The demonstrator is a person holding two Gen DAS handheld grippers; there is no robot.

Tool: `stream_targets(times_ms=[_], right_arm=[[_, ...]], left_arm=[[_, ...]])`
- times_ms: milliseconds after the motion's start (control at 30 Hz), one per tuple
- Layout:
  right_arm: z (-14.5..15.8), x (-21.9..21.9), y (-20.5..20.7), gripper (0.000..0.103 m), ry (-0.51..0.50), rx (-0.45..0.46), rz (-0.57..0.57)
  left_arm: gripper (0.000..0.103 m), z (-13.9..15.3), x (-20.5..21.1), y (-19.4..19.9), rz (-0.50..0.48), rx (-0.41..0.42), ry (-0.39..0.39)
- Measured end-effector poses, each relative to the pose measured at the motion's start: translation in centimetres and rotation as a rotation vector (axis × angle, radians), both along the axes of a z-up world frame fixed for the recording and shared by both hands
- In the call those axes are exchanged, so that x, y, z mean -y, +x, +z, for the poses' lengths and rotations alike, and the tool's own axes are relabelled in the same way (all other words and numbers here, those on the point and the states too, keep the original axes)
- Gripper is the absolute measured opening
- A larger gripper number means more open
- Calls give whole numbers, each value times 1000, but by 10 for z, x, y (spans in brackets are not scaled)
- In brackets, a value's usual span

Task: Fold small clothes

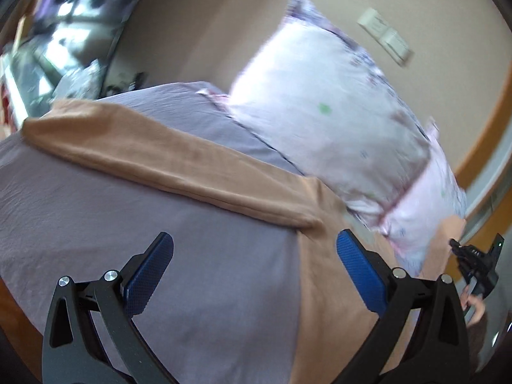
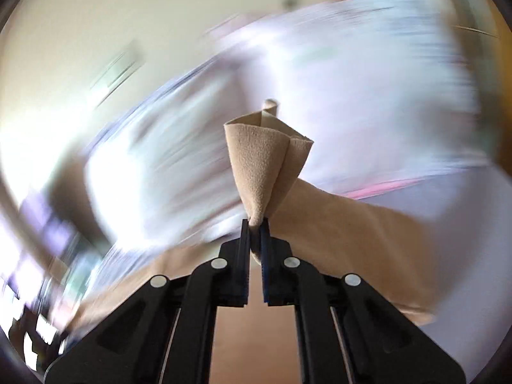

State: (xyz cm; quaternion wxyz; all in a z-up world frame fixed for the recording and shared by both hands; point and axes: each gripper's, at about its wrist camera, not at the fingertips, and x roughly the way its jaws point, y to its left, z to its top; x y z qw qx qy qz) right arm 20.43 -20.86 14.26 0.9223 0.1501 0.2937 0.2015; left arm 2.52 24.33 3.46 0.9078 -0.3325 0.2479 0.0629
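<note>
A tan garment lies on the lilac bed sheet; one long part runs from upper left to the middle, another part runs down the right side. My left gripper is open and empty above the sheet, its blue pads wide apart. My right gripper is shut on a bunched edge of the tan garment, which sticks up past the fingertips. The right gripper also shows at the right edge of the left wrist view, held by a hand.
A pale floral pillow leans at the head of the bed, just behind the garment. A beige wall with a switch plate is behind it. A window is at the far left. The right wrist view is motion-blurred.
</note>
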Motion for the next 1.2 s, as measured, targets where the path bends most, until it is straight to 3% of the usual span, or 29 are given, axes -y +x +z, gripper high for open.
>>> stream_targets(times_ms=[67, 167, 233, 267, 333, 367, 500, 600, 733, 833, 933, 967, 1000, 1100, 1200], right_arm=[[-20, -78, 7, 6, -39, -53, 175], [-65, -168, 5, 15, -136, -201, 414], [-81, -192, -4, 30, -147, -259, 499], [-82, -191, -13, 36, -144, -245, 504], [-73, -175, -18, 62, -120, -200, 464], [-67, -160, -16, 65, -96, -181, 429], [-56, -108, -17, 72, -28, -163, 339], [-55, -81, -22, 75, -20, -157, 297], [-56, -72, -25, 77, 20, -169, 293], [-58, -71, -30, 78, 42, -173, 310], [-58, -67, -34, 78, 54, -172, 329], [-58, -63, -36, 78, 62, -168, 329], [-57, -60, -37, 78, 67, -164, 327], [-54, -43, -42, 80, 81, -142, 309], [-51, -24, -47, 81, 82, -115, 275]], left_arm=[[102, -3, -14, -1, 55, -19, -29], [102, -6, -30, -4, 122, -47, -38], [102, -7, -39, -6, 156, -66, -34], [102, -8, -47, -7, 176, -78, -42], [102, -11, -63, -10, 214, -91, -69], [102, -15, -75, -10, 237, -94, -99], [101, -25, -106, -11, 309, -120, -189], [95, -28, -125, -15, 365, -103, -269], [89, -31, -145, -13, 429, -110, -372], [75, -33, -160, -12, 471, -126, -413], [43, -36, -171, -4, 470, -176, -394], [22, -38, -175, 0, 466, -199, -378], [13, -39, -178, 3, 464, -222, -356], [7, -23, -176, 17, 445, -233, -244], [6, 27, -140, 47, 361, -174, -75]])
